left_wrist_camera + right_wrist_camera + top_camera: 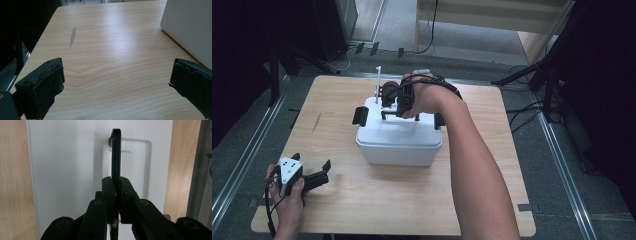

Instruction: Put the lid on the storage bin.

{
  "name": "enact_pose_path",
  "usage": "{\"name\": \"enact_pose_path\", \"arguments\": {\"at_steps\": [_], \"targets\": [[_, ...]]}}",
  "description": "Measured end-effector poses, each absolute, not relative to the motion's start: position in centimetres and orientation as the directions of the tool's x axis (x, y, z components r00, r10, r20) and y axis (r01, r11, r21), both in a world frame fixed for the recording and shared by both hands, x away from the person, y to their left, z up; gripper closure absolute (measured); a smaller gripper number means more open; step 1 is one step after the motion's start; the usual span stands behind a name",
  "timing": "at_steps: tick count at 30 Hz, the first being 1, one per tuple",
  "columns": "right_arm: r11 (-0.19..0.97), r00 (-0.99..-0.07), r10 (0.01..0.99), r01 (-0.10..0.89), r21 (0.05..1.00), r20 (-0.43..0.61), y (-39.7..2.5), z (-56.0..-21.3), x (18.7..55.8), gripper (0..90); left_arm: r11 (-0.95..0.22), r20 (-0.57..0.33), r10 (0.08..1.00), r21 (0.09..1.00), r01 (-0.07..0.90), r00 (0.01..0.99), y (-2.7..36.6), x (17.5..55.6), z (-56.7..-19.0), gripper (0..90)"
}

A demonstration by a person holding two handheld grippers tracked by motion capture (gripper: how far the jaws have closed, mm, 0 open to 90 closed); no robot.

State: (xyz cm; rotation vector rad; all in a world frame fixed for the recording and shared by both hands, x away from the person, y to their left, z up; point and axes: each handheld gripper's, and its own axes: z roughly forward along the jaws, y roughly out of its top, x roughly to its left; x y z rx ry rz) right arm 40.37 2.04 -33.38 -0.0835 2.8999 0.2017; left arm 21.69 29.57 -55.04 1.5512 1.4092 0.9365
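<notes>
Right now my right gripper [117, 191] has its jaws clamped on the thin black handle [116, 152] raised upright from the lid of the white plastic box [398, 137] mid-table. My left gripper [312, 175] rests wide open, holding nothing, on the pale wooden table [377, 200] near its front-left corner.

Light wooden surface with rounded corners [362, 200], fine grain running across it, marked by a thin grey streak [72, 37] near its left edge. Beneath and around, grey carpeted floor [557, 150], crossed on each side by a long metal rail: one at the left [247, 160], one at the right [562, 170]. Beyond the far edge, short strips of dark tape [367, 48] stuck to the floor, a pale wooden furniture frame [492, 20] behind them. At the right, black stand legs [537, 75] and loose black cables [522, 112] beside them.
</notes>
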Motion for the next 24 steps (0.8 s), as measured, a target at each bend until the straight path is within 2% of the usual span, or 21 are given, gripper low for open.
{"name": "enact_pose_path", "arguments": {"at_steps": [20, 22, 24], "targets": [[0.987, -0.973, -0.044, -0.078, 0.144, -0.228, 1.87, -33.96, 40.18, 84.7, -0.036, -0.001, 0.995, 0.923, 0.384, 0.096, 29.58, 21.7, -55.04, 0.0], [0.986, -0.972, -0.044, -0.079, 0.145, -0.229, 1.81, -33.94, 40.13, 83.2, -0.037, -0.001, 0.995, 0.922, 0.386, 0.096, 29.56, 21.68, -55.03, 0.0], [0.986, -0.974, -0.042, -0.077, 0.151, -0.221, 1.73, -33.95, 40.01, 75.8, -0.038, 0.001, 0.995, 0.922, 0.386, 0.096, 29.56, 21.68, -55.03, 0.0]]}}
